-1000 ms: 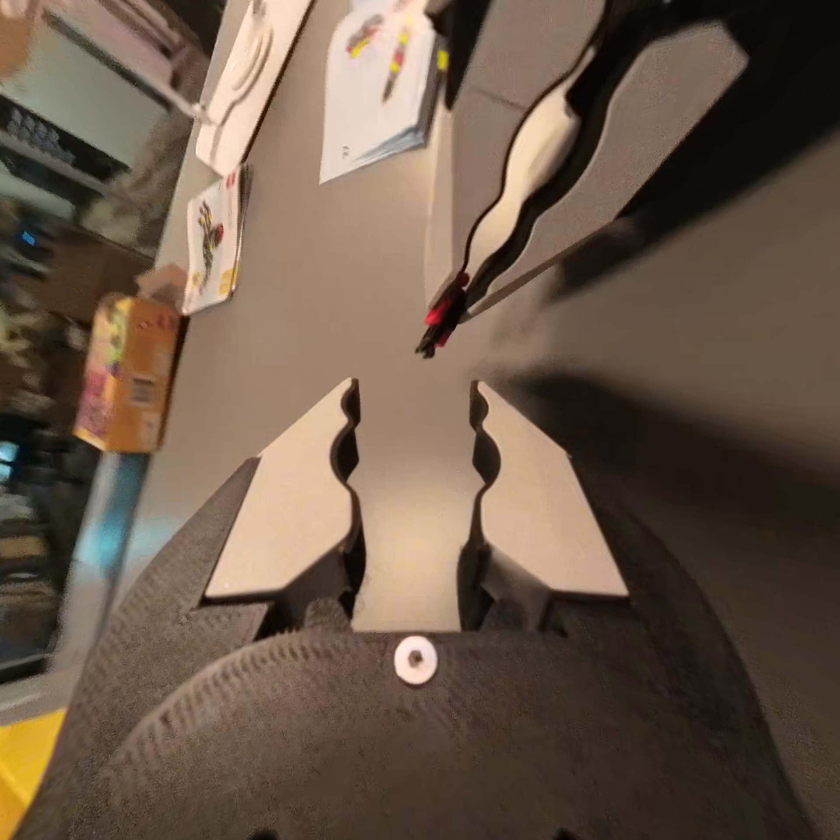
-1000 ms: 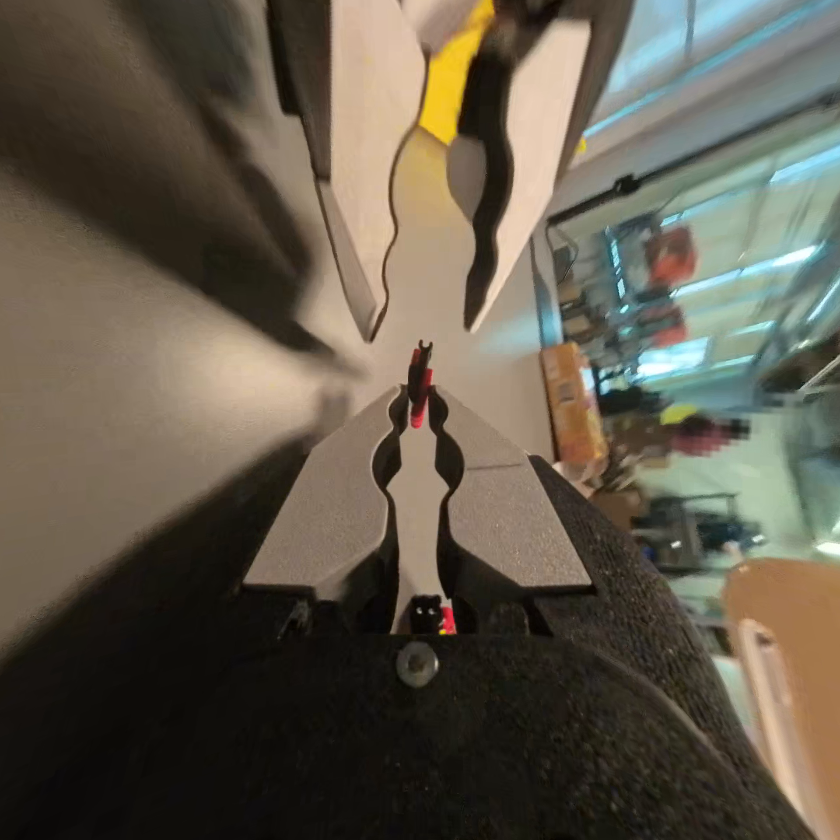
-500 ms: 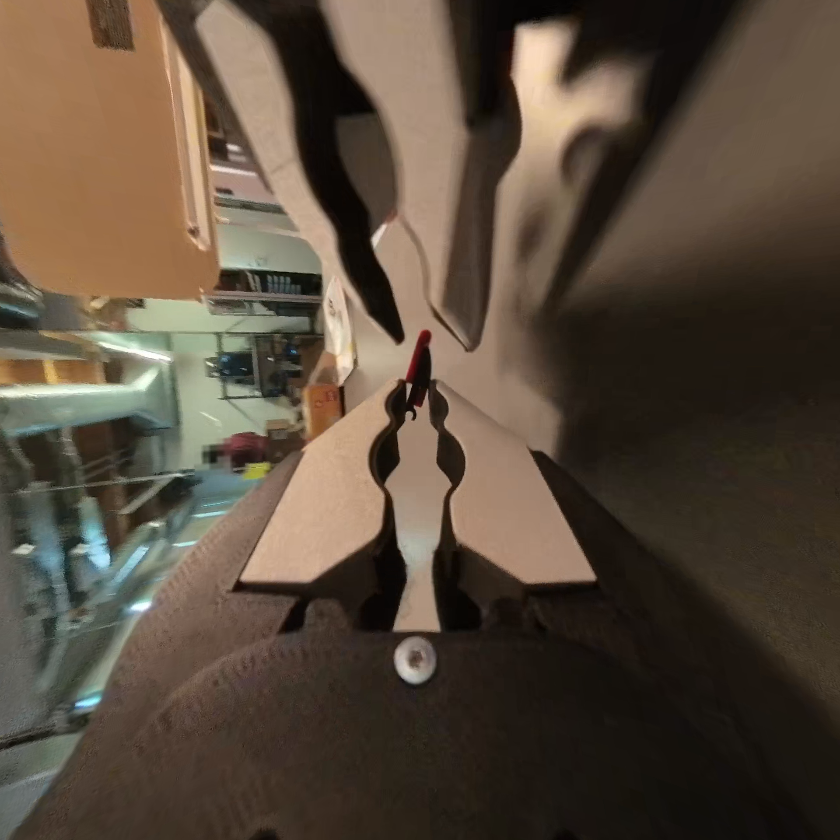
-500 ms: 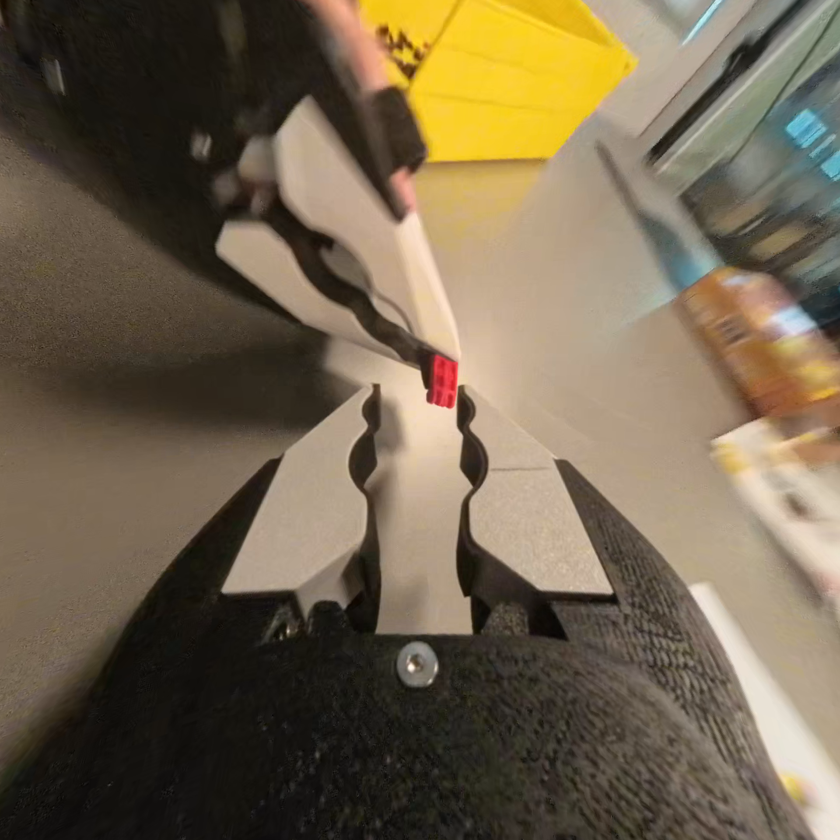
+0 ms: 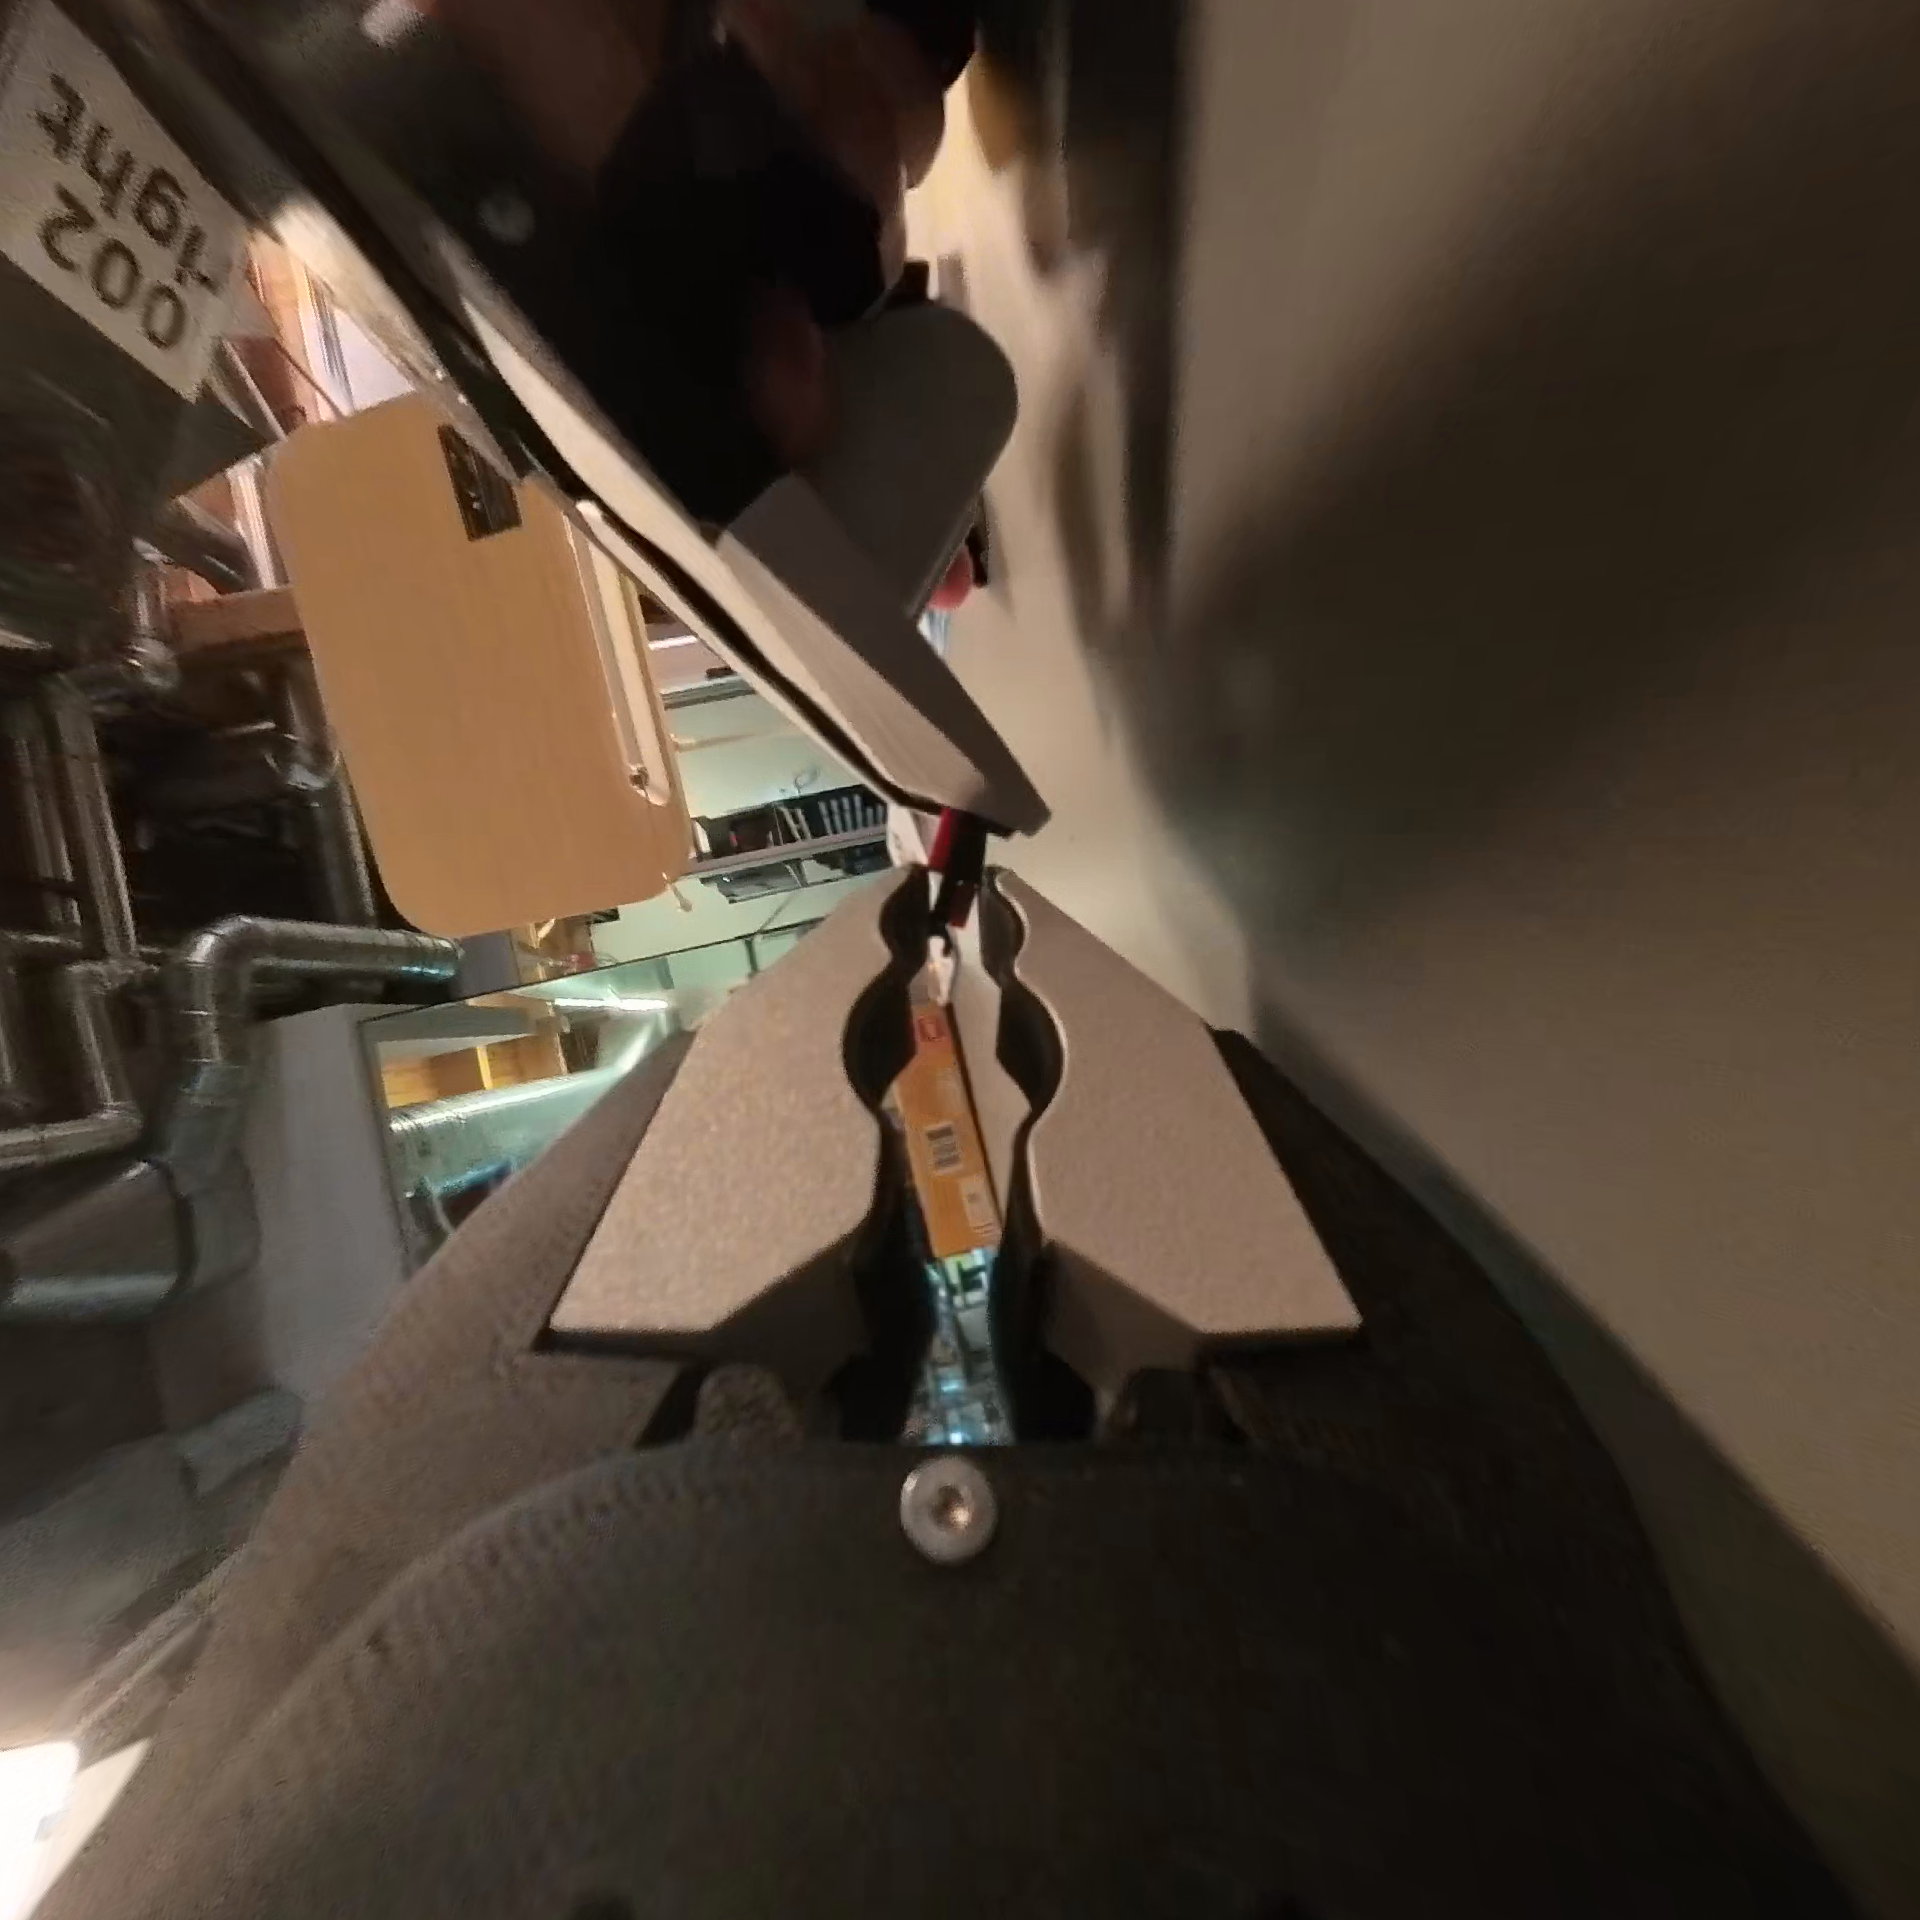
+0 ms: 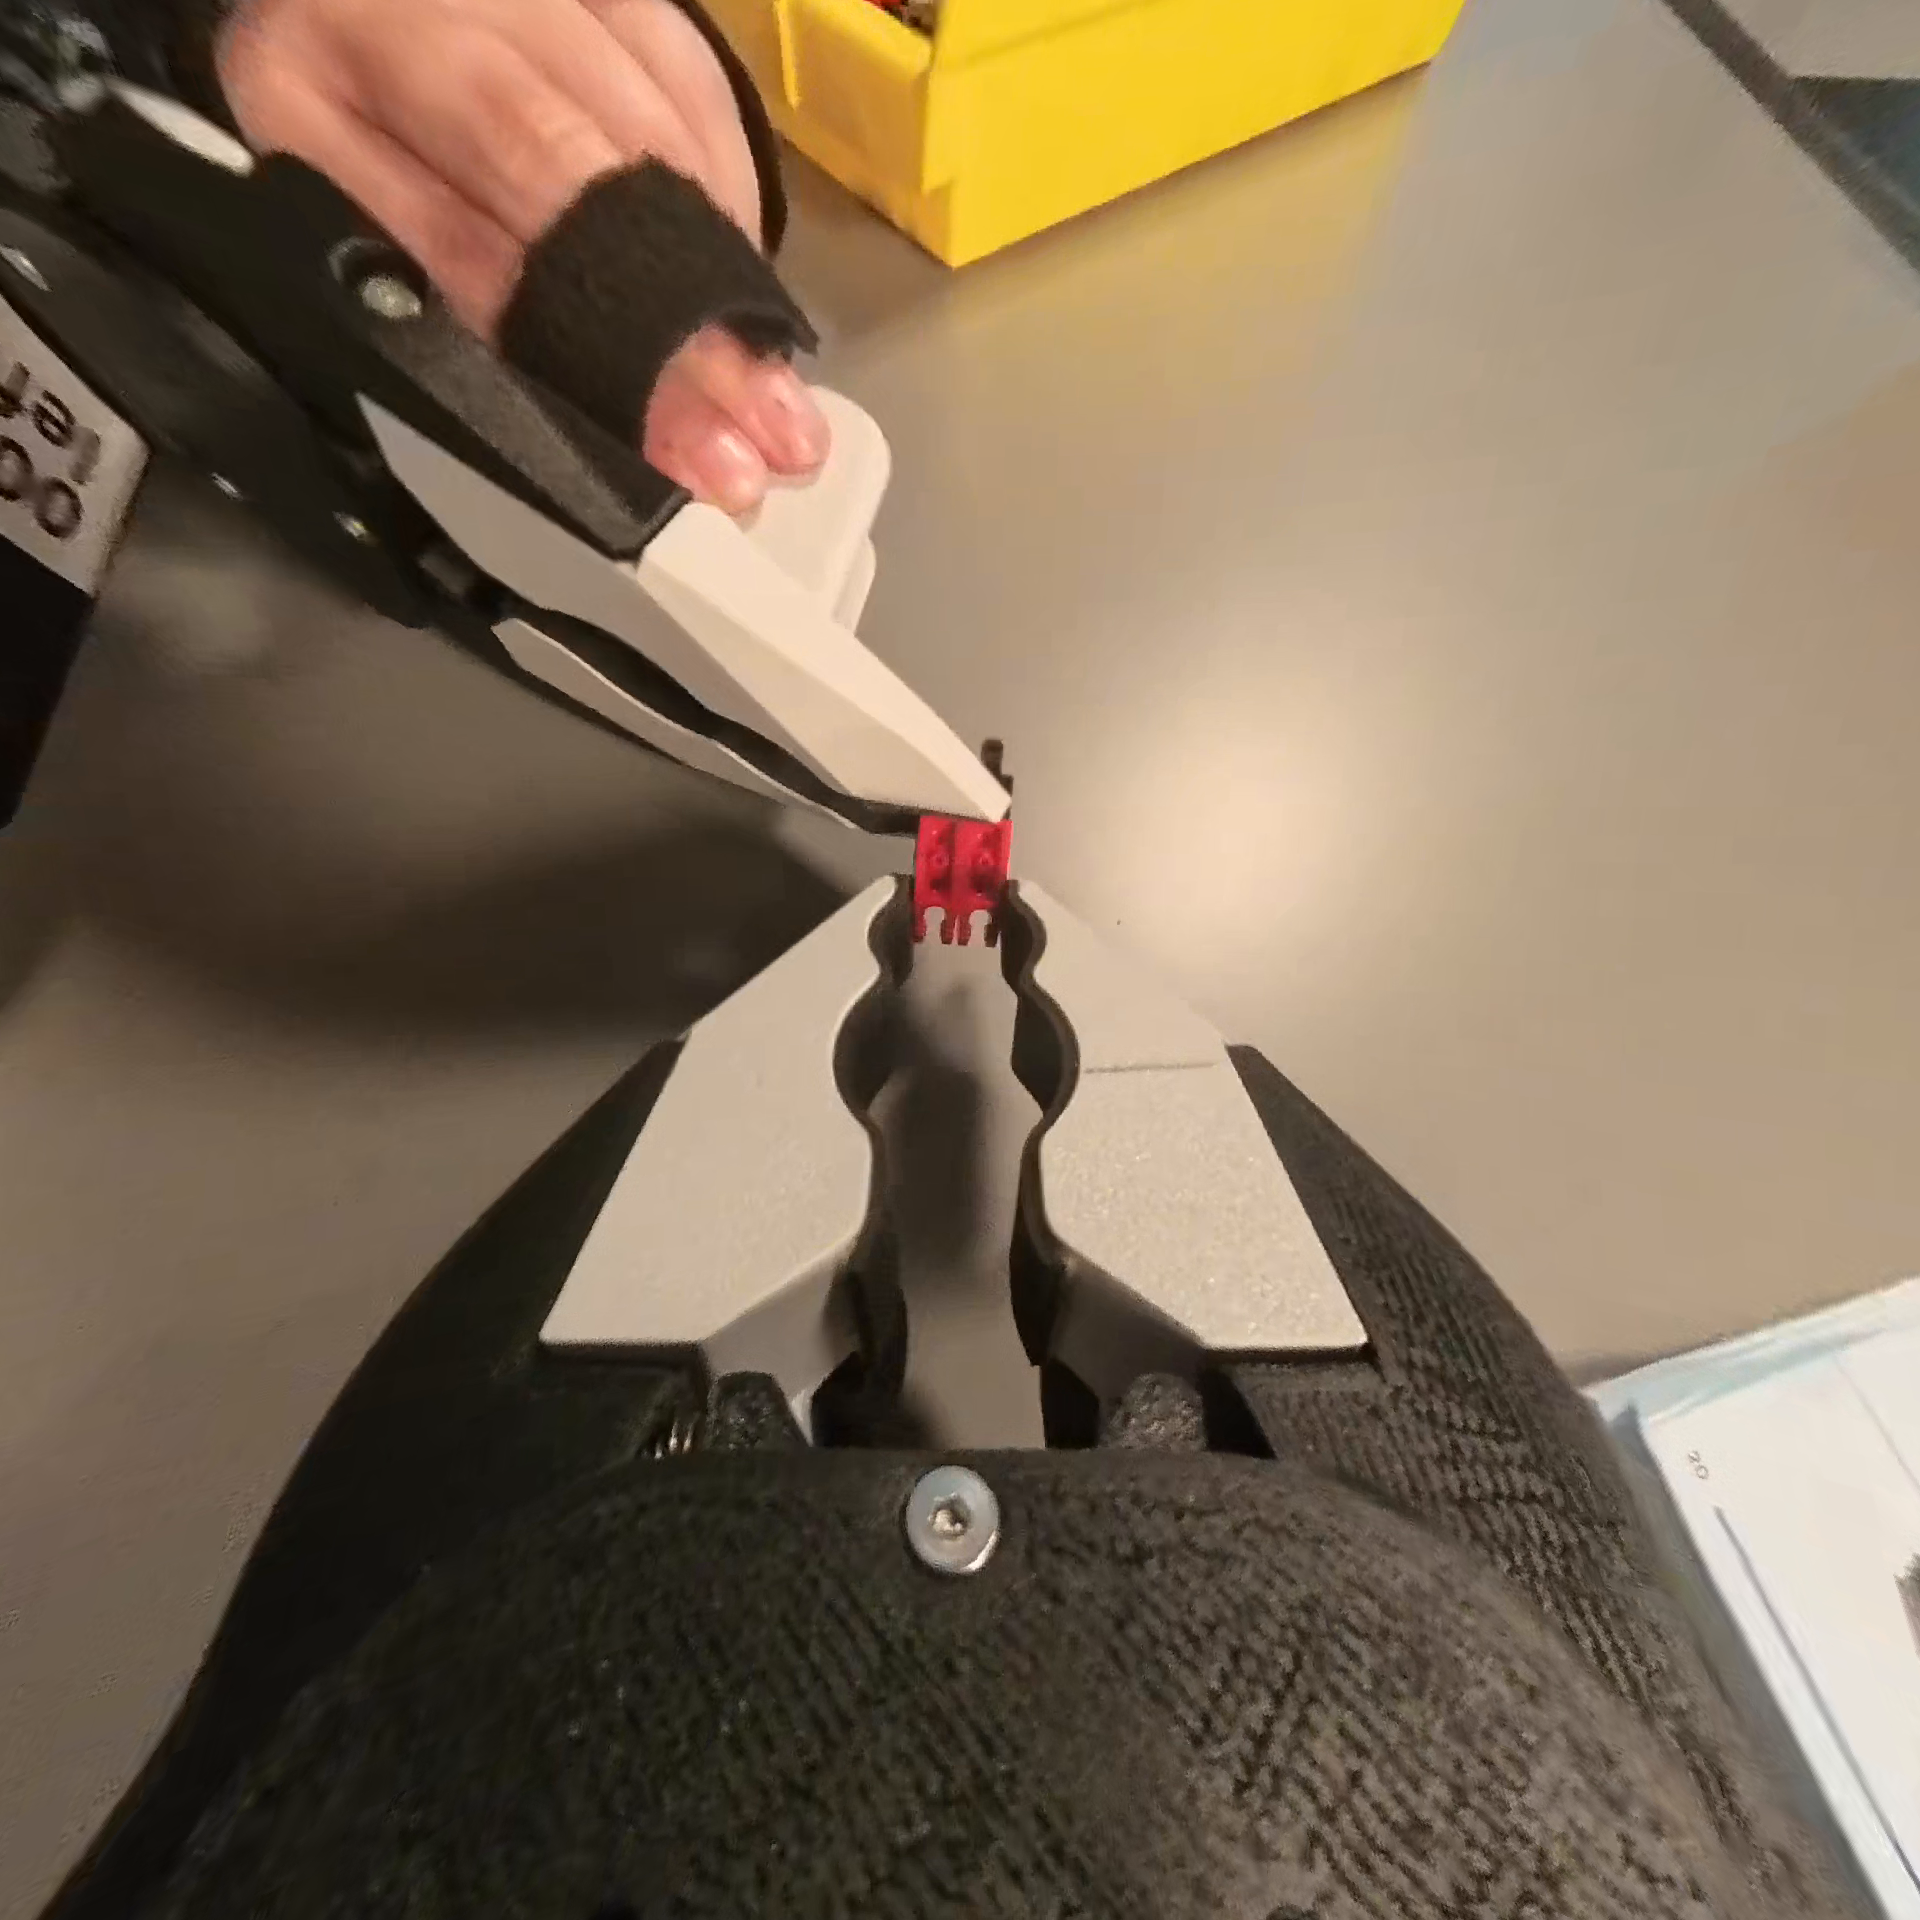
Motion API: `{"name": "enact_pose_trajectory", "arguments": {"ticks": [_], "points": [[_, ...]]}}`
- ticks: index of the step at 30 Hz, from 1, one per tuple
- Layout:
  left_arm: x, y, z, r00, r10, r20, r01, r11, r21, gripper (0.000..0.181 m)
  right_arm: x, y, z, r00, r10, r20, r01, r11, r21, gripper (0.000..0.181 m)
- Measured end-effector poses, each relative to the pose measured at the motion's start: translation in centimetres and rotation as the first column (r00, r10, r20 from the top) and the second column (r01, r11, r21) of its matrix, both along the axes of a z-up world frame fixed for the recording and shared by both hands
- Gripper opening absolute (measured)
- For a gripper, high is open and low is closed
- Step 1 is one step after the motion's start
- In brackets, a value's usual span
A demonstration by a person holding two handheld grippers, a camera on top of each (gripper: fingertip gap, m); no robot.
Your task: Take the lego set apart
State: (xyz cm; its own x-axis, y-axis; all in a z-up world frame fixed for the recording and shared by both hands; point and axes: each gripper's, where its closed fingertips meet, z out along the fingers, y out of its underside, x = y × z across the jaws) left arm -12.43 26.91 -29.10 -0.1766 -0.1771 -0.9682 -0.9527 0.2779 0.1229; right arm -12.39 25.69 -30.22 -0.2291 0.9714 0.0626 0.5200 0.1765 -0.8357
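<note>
Right wrist view: right claw (image 6: 956,902) clamped on small red lego piece (image 6: 961,868), tips pinching its two sides, above grey desk (image 6: 1455,623). Left claw (image 6: 971,805) comes from upper left, tips closed on top edge of same piece; person's hand (image 6: 499,156) with black strap holds it. Yellow box (image 6: 1091,114) stands far on desk, white booklet (image 6: 1787,1558) lies at right. Left wrist view: left claw (image 5: 951,896) tips nearly together, gripping red piece edge-on.
</note>
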Motion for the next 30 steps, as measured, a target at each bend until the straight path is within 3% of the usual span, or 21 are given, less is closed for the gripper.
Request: {"name": "enact_pose_trajectory", "arguments": {"ticks": [4, 7, 11, 12, 15, 17, 22, 26, 30], "points": [[-1.1, 1.1, -1.0, 0.991, 0.126, 0.042, -0.123, 0.990, -0.069, 0.009, -0.7, 1.6, -1.0, 0.996, -0.081, 0.029, 0.068, 0.949, 0.307, 0.014], [-2.0, 1.8, -1.6, 0.968, 0.224, 0.113, -0.206, 0.967, -0.149, 0.008, -1.3, 2.8, -1.2, 0.990, -0.134, 0.036, 0.091, 0.822, 0.563, 0.011], [-2.9, 2.4, -1.6, 0.927, 0.316, 0.203, -0.272, 0.937, -0.218, 0.008, -1.8, 3.5, -0.5, 0.988, -0.156, 0.003, 0.103, 0.664, 0.740, 0.006], [-3.0, 2.3, -1.6, 0.929, 0.313, 0.198, -0.271, 0.939, -0.210, 0.007, -1.8, 3.4, -0.5, 0.988, -0.152, -0.003, 0.104, 0.665, 0.739, 0.005], [-2.9, 2.0, -1.6, 0.935, 0.273, 0.226, -0.225, 0.950, -0.218, 0.008, -1.7, 2.9, -0.5, 0.990, -0.133, -0.039, 0.132, 0.821, 0.556, 0.005], [-2.5, 1.8, -1.4, 0.928, 0.254, 0.273, -0.189, 0.951, -0.243, 0.007, -1.4, 2.8, -0.3, 0.993, -0.104, -0.049, 0.114, 0.835, 0.539, 0.005], [-2.4, 1.6, -2.1, 0.881, 0.302, 0.364, -0.157, 0.912, -0.379, 0.008, -1.4, 3.0, -0.5, 0.998, -0.060, -0.018, 0.053, 0.661, 0.748, 0.004], [-2.1, 1.2, -2.4, 0.903, 0.283, 0.323, -0.147, 0.911, -0.385, 0.007, -1.2, 3.0, -0.9, 0.998, -0.022, 0.056, -0.038, 0.498, 0.866, 0.002], [-2.1, 1.3, -1.7, 0.935, 0.245, 0.254, -0.165, 0.940, -0.300, 0.007, -1.3, 3.3, -0.1, 0.998, -0.057, 0.018, 0.013, 0.506, 0.862, 0.002]]}}
